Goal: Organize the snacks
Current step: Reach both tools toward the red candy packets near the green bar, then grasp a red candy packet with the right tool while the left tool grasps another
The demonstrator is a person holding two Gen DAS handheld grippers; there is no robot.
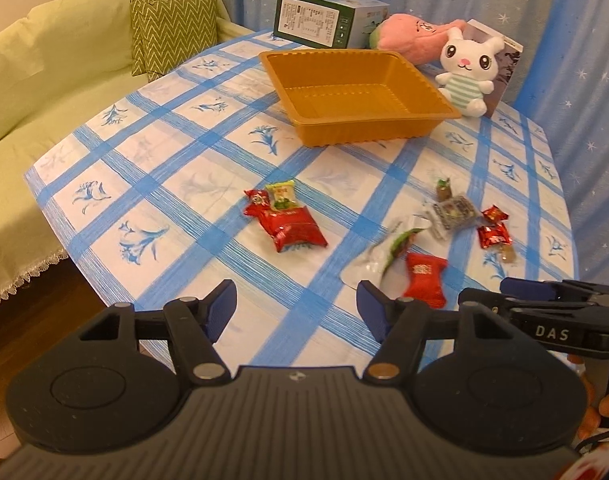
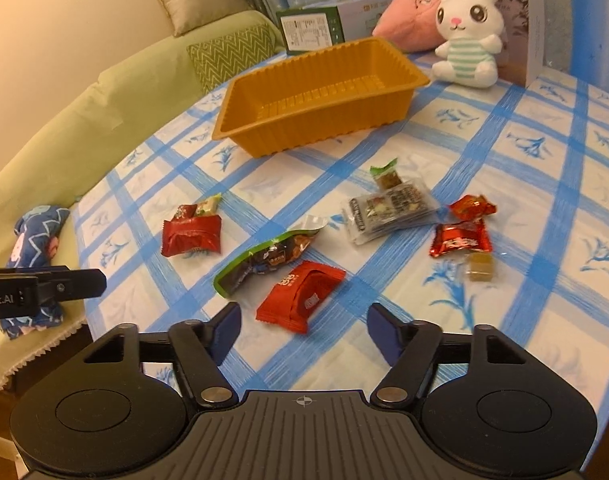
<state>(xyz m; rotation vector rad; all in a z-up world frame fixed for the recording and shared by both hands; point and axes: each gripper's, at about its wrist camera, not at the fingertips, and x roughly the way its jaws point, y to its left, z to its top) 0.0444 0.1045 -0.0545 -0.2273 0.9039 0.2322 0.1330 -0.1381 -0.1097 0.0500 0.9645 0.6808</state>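
We hold left tool and right tool wide, empty | flat red foil snack packet near surface's front edge | ribbed orange plastic tray empty, far side | straddle packet's short width, pinch centrally.

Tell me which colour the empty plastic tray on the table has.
The tray is orange, best seen in the right wrist view.
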